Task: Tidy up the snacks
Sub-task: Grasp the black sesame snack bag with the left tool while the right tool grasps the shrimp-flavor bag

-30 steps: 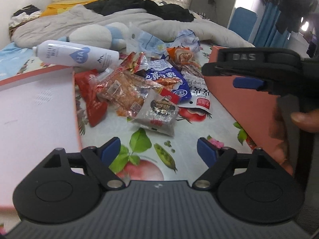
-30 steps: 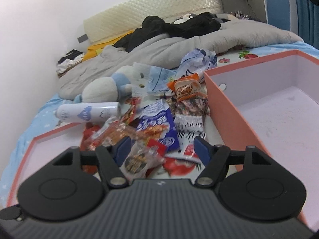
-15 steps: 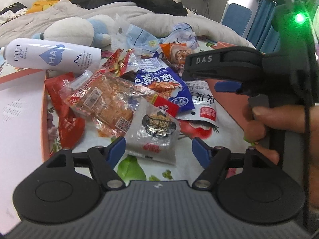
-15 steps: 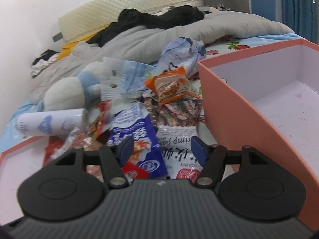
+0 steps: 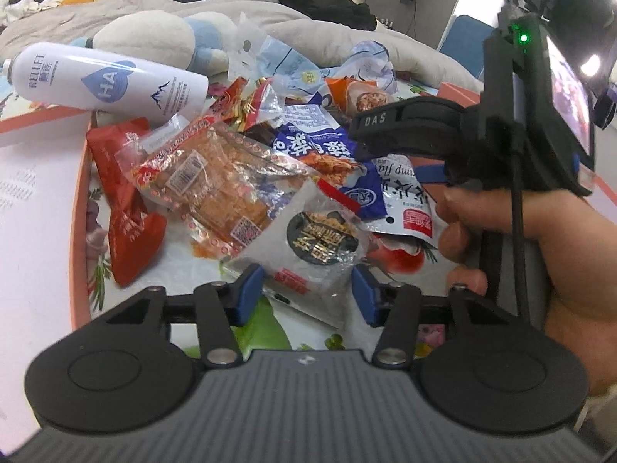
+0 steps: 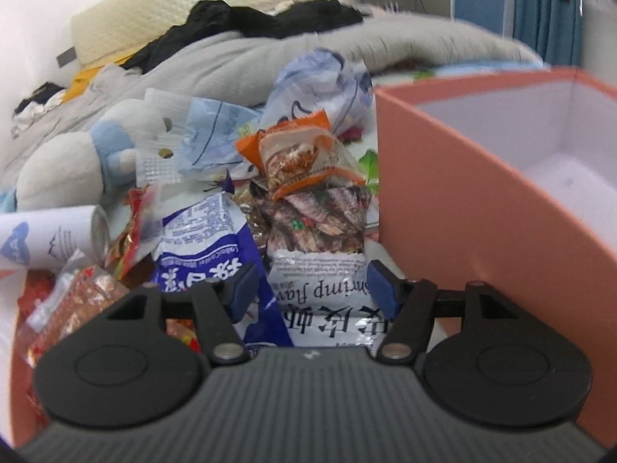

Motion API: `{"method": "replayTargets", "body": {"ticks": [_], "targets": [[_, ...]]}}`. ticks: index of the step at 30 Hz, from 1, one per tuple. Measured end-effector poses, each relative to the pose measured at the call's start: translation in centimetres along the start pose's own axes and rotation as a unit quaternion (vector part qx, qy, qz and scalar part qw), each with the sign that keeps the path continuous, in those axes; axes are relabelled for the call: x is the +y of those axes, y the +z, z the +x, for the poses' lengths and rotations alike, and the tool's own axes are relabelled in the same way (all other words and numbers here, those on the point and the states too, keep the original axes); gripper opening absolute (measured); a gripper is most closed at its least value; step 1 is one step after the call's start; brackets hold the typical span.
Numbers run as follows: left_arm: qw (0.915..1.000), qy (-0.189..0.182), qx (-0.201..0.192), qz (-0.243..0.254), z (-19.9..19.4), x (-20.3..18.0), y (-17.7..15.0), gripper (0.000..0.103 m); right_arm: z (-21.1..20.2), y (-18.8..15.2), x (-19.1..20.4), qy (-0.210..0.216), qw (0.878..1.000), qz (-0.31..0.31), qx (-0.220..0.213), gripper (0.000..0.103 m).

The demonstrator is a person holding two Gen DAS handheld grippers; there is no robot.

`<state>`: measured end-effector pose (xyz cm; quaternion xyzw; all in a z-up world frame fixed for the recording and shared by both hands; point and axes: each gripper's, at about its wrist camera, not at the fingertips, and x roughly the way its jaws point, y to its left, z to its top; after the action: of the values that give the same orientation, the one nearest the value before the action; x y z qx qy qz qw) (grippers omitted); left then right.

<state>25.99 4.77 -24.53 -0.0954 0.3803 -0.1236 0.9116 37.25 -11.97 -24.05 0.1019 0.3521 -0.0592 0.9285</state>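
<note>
Closing in on the clear packet with the dark round label, the left tool has just been narrowing its jaws, and the packet's near end sits between the blue pads, though I can't tell if they're biting yet, so I'd call it not gripped. A second ago that packet lay well ahead of the tool; now the tool is right on it, which I read as the first pick of the sort starting. It lies at the near edge of the snack pile on the bed's fruit-print sheet.

The right tool has also crept shut a bit and come in low over the white shrimp-flavour bag, jaws apart, nothing pinched (bag runs under them).

Left view shows the person's hand at 3 o'clock holding the right tool, plus the white bottle at 11. Only the right view shows the empty pink box at 3, likely where the snacks go.
</note>
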Motion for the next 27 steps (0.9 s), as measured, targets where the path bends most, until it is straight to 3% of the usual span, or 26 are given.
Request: {"method": "replayTargets", "body": {"ticks": [3,6,9,21,23,25,27], "targets": [[1.0000,-0.003,-0.002,-0.007,-0.4,-0.3,-0.5,0.045,0.1,0.3,-0.5,0.013,1.000,0.011,0.014,0.062],[0.9999,-0.006,-0.002,-0.016,-0.8,-0.3,-0.8,0.036,-0.4,0.5,-0.7,0.020,1.000,0.005,0.020,0.050],[0.9996,-0.006,0.001,-0.028,-1.1,-0.3,-1.0,0.028,-1.3,0.3,-1.1,0.023,0.999,-0.002,0.029,0.047],[0.9978,-0.007,0.002,-0.066,-4.6,-0.2,-1.4,0.024,-8.1,-3.5,-3.3,0.055,0.995,-0.076,0.045,0.044],[0.9977,-0.009,-0.003,-0.067,-5.2,-0.2,-1.4,0.028,-9.3,-4.3,-3.8,0.061,0.993,-0.084,0.048,0.044],[0.9980,0.002,-0.004,-0.063,-5.6,-0.2,-1.3,0.040,-10.5,-5.1,-4.0,0.069,0.992,-0.096,0.047,0.044],[0.9969,0.017,-0.002,-0.077,-5.9,-0.1,-0.9,0.066,-11.6,-6.0,-4.2,0.075,0.990,-0.112,0.044,0.044]]}}
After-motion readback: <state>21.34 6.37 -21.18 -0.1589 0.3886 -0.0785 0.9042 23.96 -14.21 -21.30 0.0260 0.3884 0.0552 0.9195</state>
